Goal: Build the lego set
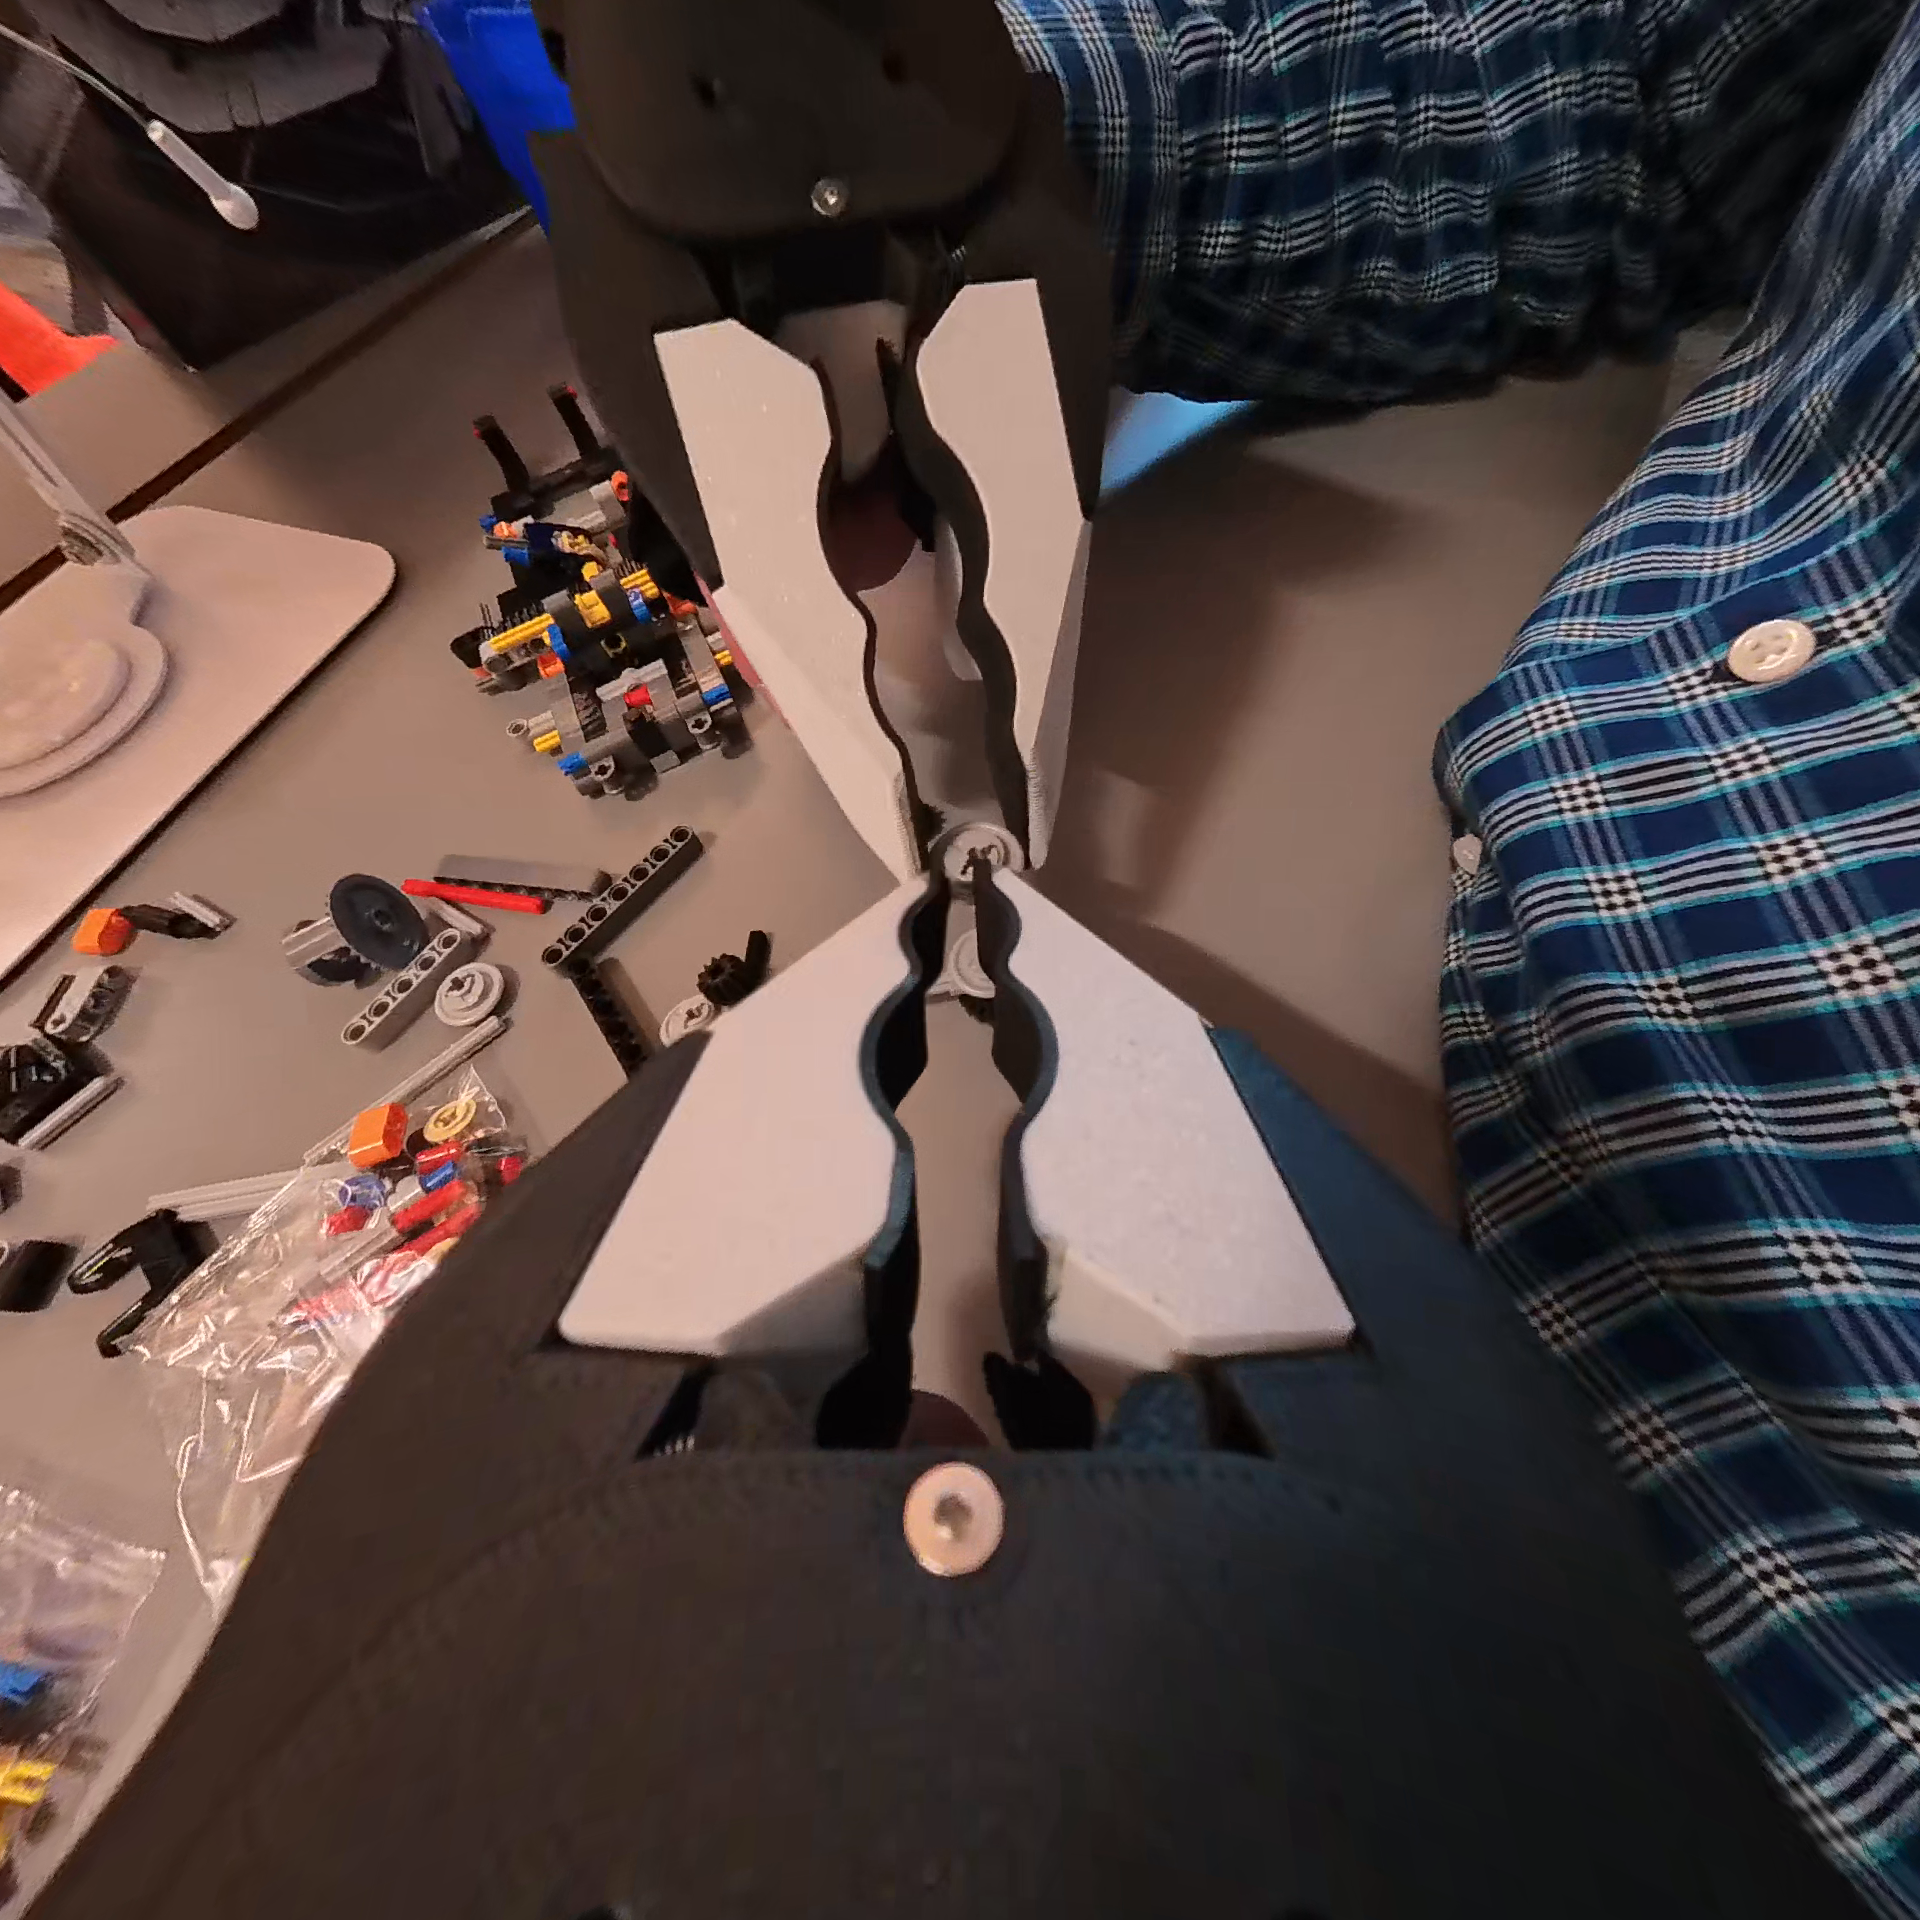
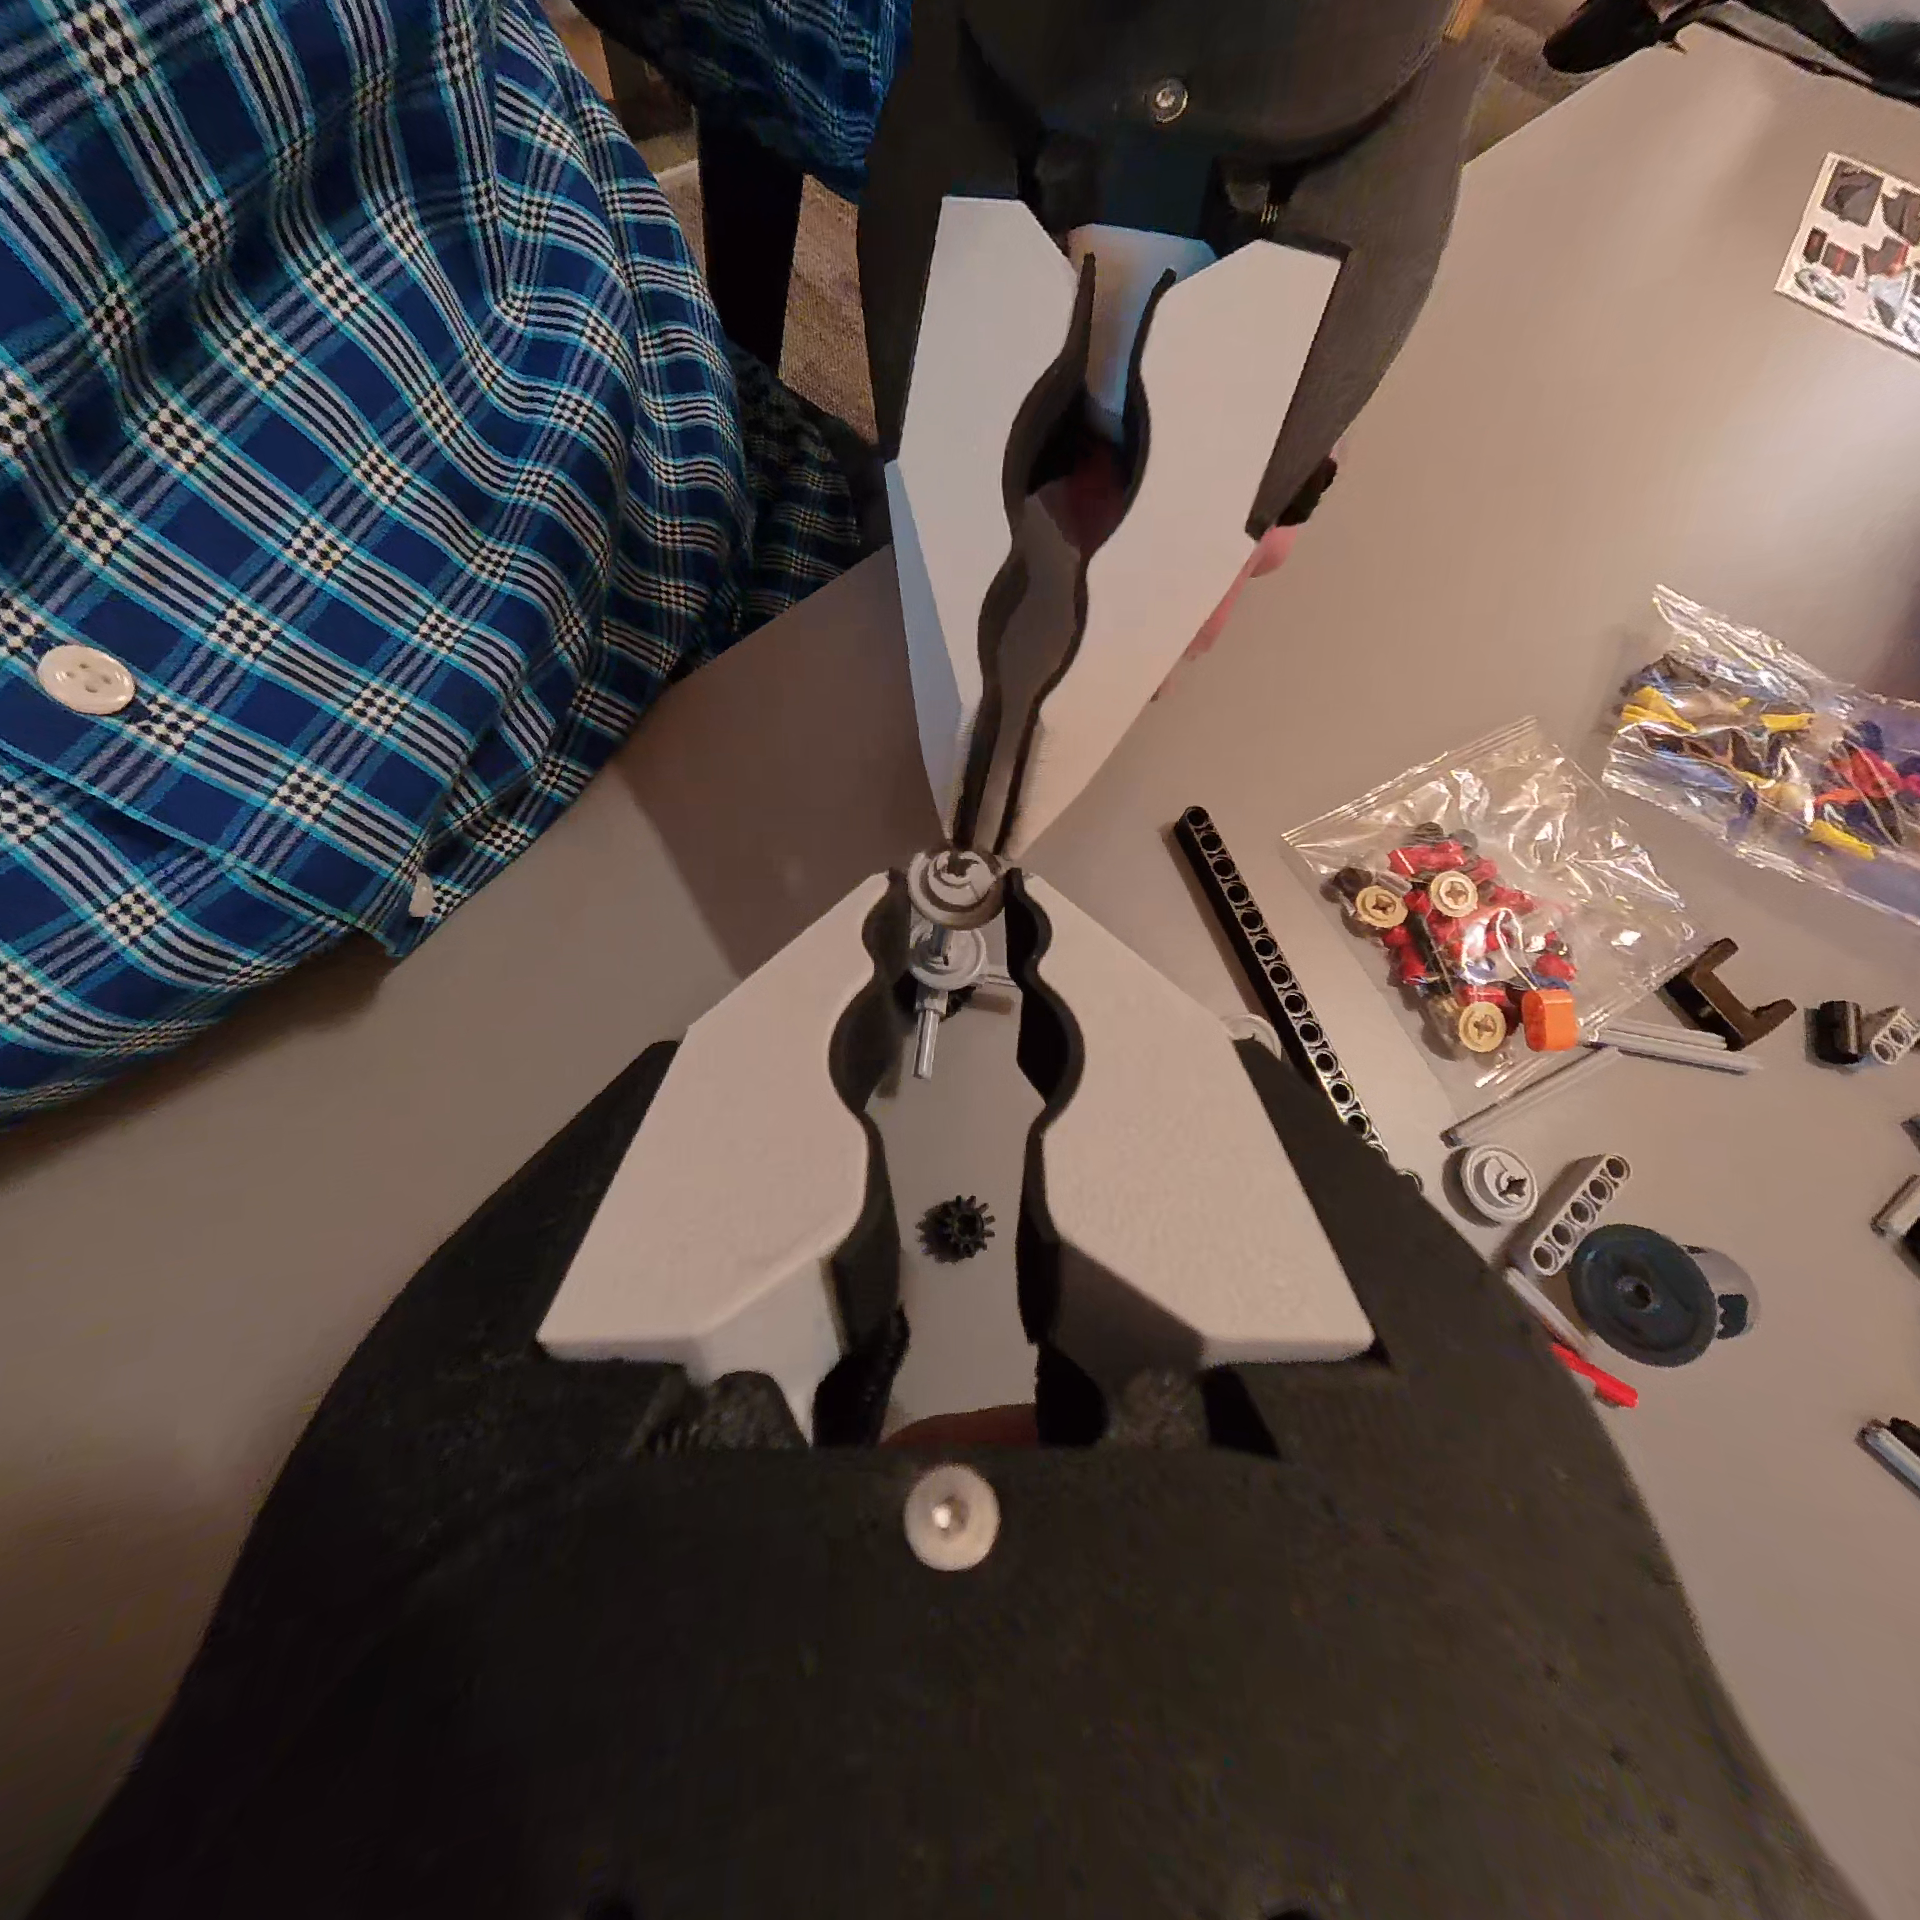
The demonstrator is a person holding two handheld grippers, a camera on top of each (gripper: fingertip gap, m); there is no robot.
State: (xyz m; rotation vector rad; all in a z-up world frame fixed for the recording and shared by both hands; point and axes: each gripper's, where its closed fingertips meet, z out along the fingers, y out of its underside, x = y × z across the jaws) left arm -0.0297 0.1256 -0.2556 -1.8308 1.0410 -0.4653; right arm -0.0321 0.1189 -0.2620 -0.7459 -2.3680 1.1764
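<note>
A small grey axle assembly hangs between my two grippers, which meet tip to tip above the grey table point(image 2: 1351, 675). Its top is a round grey disc point(image 2: 954, 881), also seen in the left wrist view point(image 1: 974, 842). A second grey disc point(image 2: 940, 971) and a grey axle end sit below it. My right gripper point(image 2: 956, 896) is shut on the top disc. My left gripper point(image 1: 961, 883) comes from the opposite side and is shut on a thin dark pin at the disc's centre. The partly built model point(image 1: 608, 623) stands on the table to the left.
A person's plaid shirt point(image 1: 1662, 935) is close beside the grippers. Loose beams, a dark wheel point(image 2: 1642, 1304) and a long black beam point(image 2: 1257, 956) lie on the table. So do bags of small parts point(image 2: 1475, 935), a black gear point(image 2: 943, 1226), a sticker sheet point(image 2: 1860, 255) and a grey stand base point(image 1: 208, 623). Only a small space, under 4 cm, lies between the two pairs of fingers. From either gripper's tips it is about 15 cm to the partly built model point(image 1: 608, 623).
</note>
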